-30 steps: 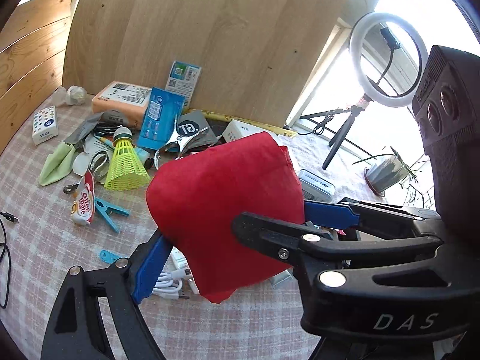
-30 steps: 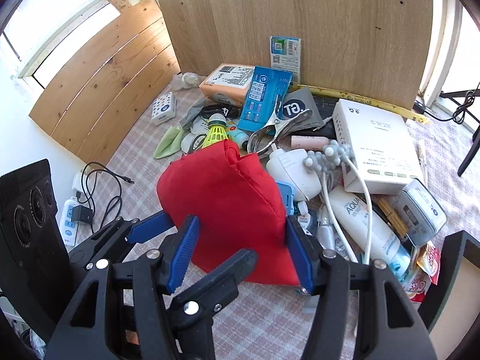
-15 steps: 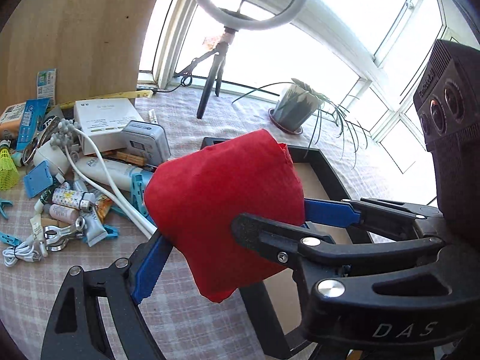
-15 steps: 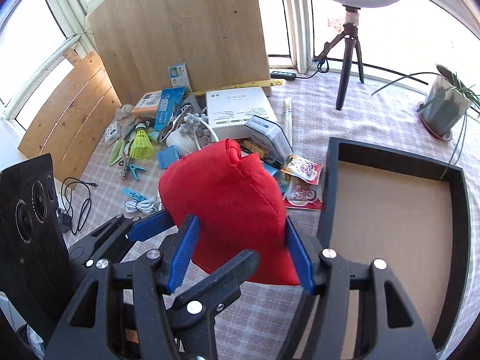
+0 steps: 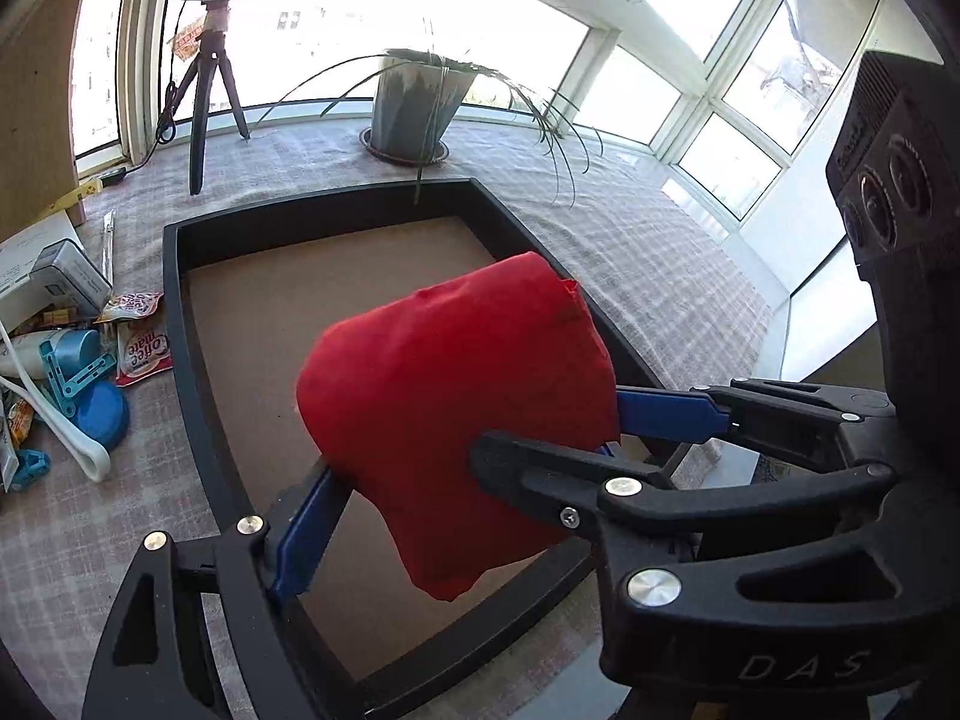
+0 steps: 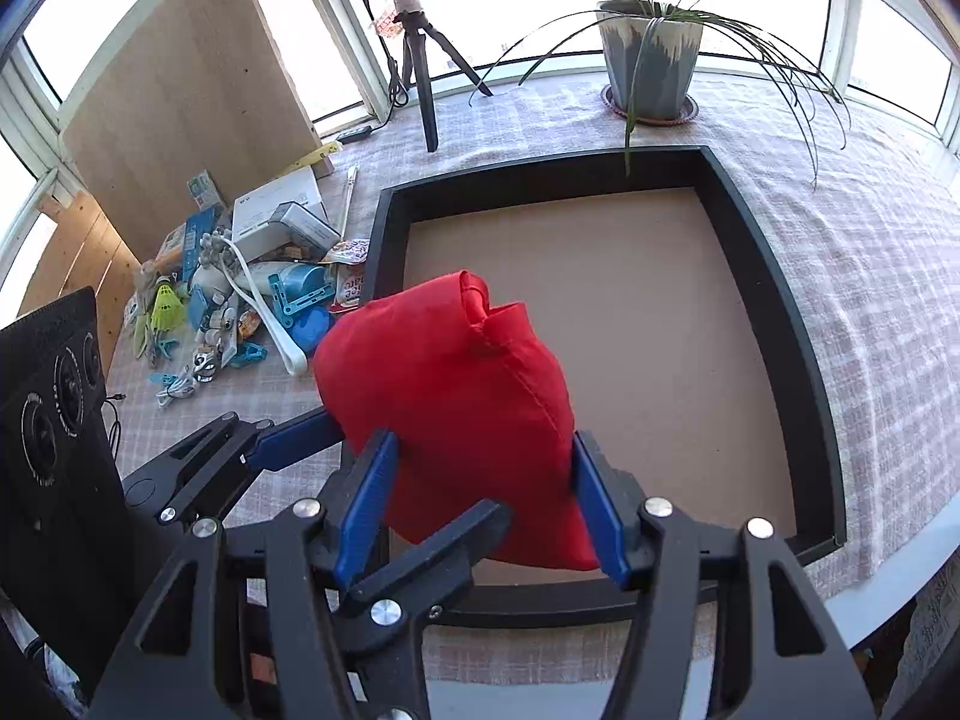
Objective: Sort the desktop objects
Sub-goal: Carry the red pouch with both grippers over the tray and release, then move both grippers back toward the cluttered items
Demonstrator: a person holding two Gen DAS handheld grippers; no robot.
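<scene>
- Left wrist view: the left tongs [image 5: 474, 468] are clamped on a red bean bag [image 5: 456, 396], one blue pad at its lower left and the other at its right flank. The right tongs [image 5: 528, 462] reach in from the lower right and pinch the same bag. It hangs in the air above the near half of the black tray [image 5: 180, 312], touching neither the tray's brown floor nor its rim.
- Here the job is a shared carry, so both pairs should come down together and level. If one lets go early, the soft, sagging bag will probably swing and tip towards the rim.
- Right wrist view: the right tongs [image 6: 480, 498] squeeze the red bean bag [image 6: 444, 408] on both sides, and the left tongs [image 6: 318, 432] grip it from the left. The bag hovers over the near-left corner of the black tray [image 6: 780, 300], partly across the tray's left wall.
- I would shift it further right, towards the bare middle of the tray, before lowering it.
- Release only once the bag's underside rests on the floor. The loose items [image 6: 240, 312] on the counter [image 6: 888, 276] lie well to the left, out of the way.
</scene>
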